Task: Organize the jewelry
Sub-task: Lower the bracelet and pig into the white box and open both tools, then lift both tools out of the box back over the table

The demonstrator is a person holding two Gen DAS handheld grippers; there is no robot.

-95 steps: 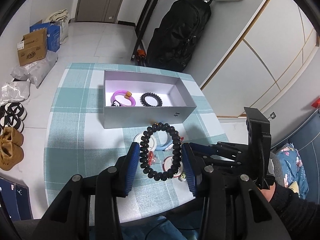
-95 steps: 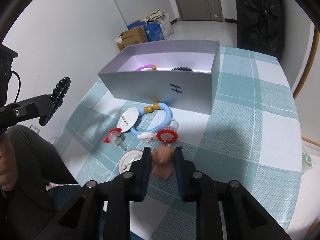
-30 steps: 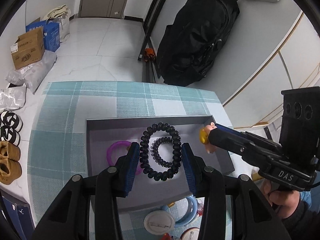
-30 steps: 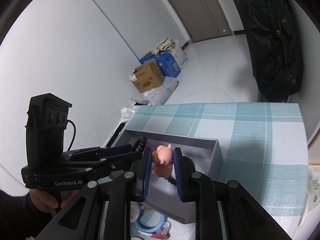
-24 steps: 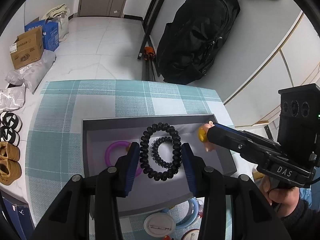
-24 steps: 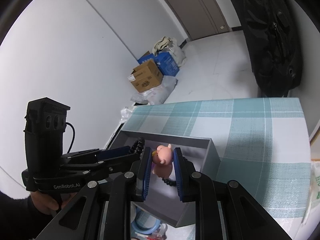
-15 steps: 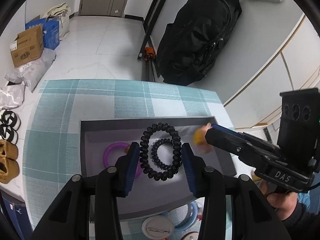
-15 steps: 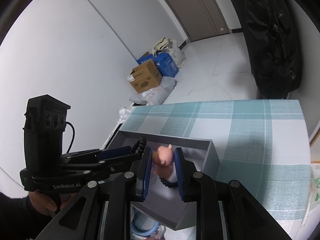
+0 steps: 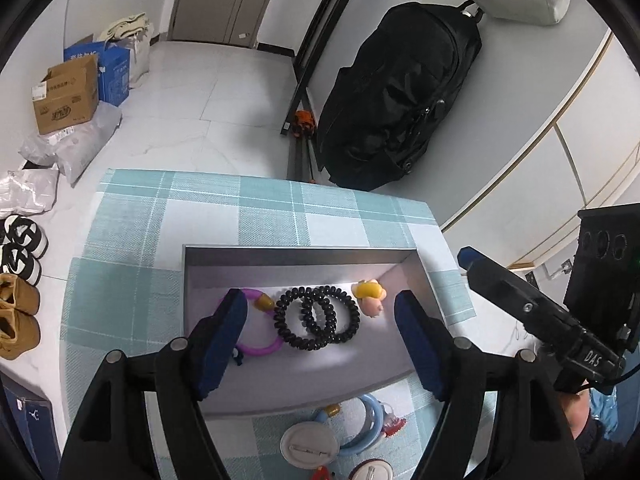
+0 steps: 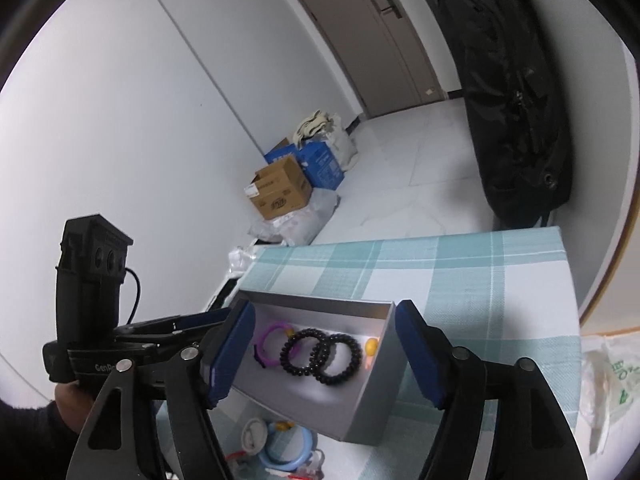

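Note:
A grey open box (image 9: 304, 254) (image 10: 372, 404) stands on the checked tablecloth. Inside lie a purple ring (image 9: 260, 346) (image 10: 269, 334), a black bead bracelet (image 9: 289, 322) (image 10: 298, 350), a black coil hair tie (image 9: 340, 322) (image 10: 338, 360) overlapping it, and a pink-and-yellow pig toy (image 9: 370, 298) (image 10: 371, 347). My left gripper (image 9: 320, 332) is open and empty above the box. My right gripper (image 10: 324, 344) is open and empty above the box; it also shows in the left wrist view (image 9: 464, 256) at the right.
On the cloth in front of the box lie a blue ring (image 9: 366, 424) (image 10: 286, 454), white round badges (image 9: 308, 442) and small red charms (image 9: 394, 426). A black bag (image 9: 396, 92) leans on the wall beyond the table. Cardboard boxes (image 9: 66, 96) sit on the floor.
Both grippers opened. The bead bracelet dropped from my left gripper and the pig toy from my right; both now lie in the box.

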